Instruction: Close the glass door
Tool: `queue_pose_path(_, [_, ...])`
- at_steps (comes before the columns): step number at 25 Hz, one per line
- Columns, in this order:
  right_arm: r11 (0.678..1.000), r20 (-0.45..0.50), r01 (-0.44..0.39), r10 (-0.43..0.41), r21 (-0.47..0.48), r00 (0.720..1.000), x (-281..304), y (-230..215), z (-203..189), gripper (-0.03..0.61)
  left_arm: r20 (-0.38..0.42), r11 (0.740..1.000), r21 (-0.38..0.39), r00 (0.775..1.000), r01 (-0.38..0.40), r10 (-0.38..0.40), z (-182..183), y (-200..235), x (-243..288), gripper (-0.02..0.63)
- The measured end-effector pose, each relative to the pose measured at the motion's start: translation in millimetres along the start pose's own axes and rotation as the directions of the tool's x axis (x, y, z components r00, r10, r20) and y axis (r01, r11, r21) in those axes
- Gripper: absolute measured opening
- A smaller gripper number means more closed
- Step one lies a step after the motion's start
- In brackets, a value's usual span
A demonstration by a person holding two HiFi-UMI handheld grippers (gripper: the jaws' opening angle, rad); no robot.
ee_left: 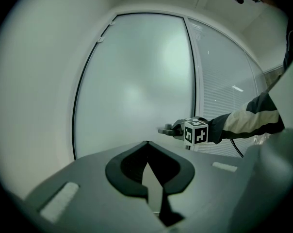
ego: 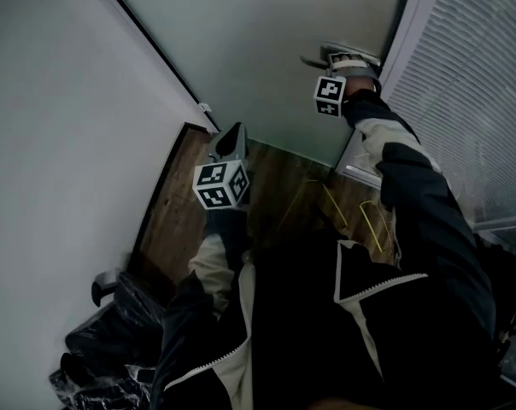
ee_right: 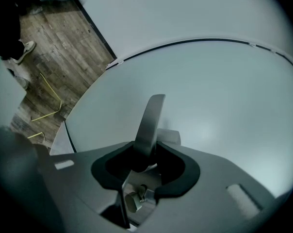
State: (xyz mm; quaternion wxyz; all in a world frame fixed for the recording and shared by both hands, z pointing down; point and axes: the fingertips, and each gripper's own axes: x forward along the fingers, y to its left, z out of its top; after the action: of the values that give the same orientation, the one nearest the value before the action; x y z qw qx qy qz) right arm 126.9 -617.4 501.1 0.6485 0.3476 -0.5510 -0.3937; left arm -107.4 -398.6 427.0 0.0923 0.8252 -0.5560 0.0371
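The frosted glass door [ego: 266, 41] fills the top of the head view, and its metal lever handle [ego: 319, 58] sits near its right edge. My right gripper [ego: 348, 60] is shut on that handle at arm's length. In the right gripper view the handle [ee_right: 150, 120] runs straight down between the jaws, against the door pane [ee_right: 214, 91]. My left gripper [ego: 231, 139] hangs free in front of the door, lower and to the left, with its fingers together and nothing in them. The left gripper view shows the door [ee_left: 137, 81] and the right gripper [ee_left: 173, 129] on the handle.
A white wall [ego: 61, 143] runs along the left. A window with blinds [ego: 472, 84] stands right of the door. Wooden floor [ego: 275, 186] lies below, with thin yellow rods [ego: 373, 220] on it. Black plastic bags [ego: 113, 331] are piled at the lower left.
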Motion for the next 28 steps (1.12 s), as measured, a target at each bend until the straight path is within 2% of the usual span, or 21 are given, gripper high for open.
queue_pose_path(13, [1.0,-0.011,0.004,-0.004,0.009,1.0,10,-7,0,0.135,-0.006,1.0,-0.001,1.0,-0.018,0.017,-1,6,-4,0.005])
queue_pose_path(15, [0.998,-0.006,-0.019,0.02,0.055,1.0,11,-4,-1,0.143,-0.007,1.0,0.002,1.0,-0.017,0.017,-2,5,-4,0.005])
queue_pose_path(17, [0.992,0.014,-0.041,0.04,0.121,0.999,5,-4,1,0.196,-0.004,1.0,0.002,1.0,-0.015,0.015,-2,5,-4,0.005])
queue_pose_path(19, [0.979,0.063,-0.049,0.037,0.197,0.997,-11,-7,10,0.213,-0.001,1.0,-0.001,1.0,-0.013,0.013,1,7,-5,0.005])
queue_pose_path(21, [0.944,0.14,-0.064,0.019,0.325,0.99,-36,-16,24,0.199,0.008,1.0,-0.009,1.0,-0.008,0.008,6,8,-2,0.005])
queue_pose_path(22, [0.91,0.184,-0.081,0.006,0.406,0.983,-51,-21,30,0.157,0.014,1.0,-0.013,1.0,-0.004,0.004,8,8,1,0.005])
queue_pose_path(24, [0.822,0.258,-0.125,-0.027,0.555,0.966,-80,-26,35,0.077,0.024,1.0,-0.016,1.0,0.011,-0.01,13,4,11,0.005])
queue_pose_path(26, [0.727,0.31,-0.17,-0.063,0.666,0.949,-103,-25,35,0.005,0.03,1.0,-0.012,0.999,0.024,-0.024,17,-3,23,0.005])
queue_pose_path(28, [0.639,0.345,-0.207,-0.098,0.741,0.934,-122,-20,34,0.005,0.039,0.999,-0.013,0.999,0.034,-0.034,21,-10,33,0.005])
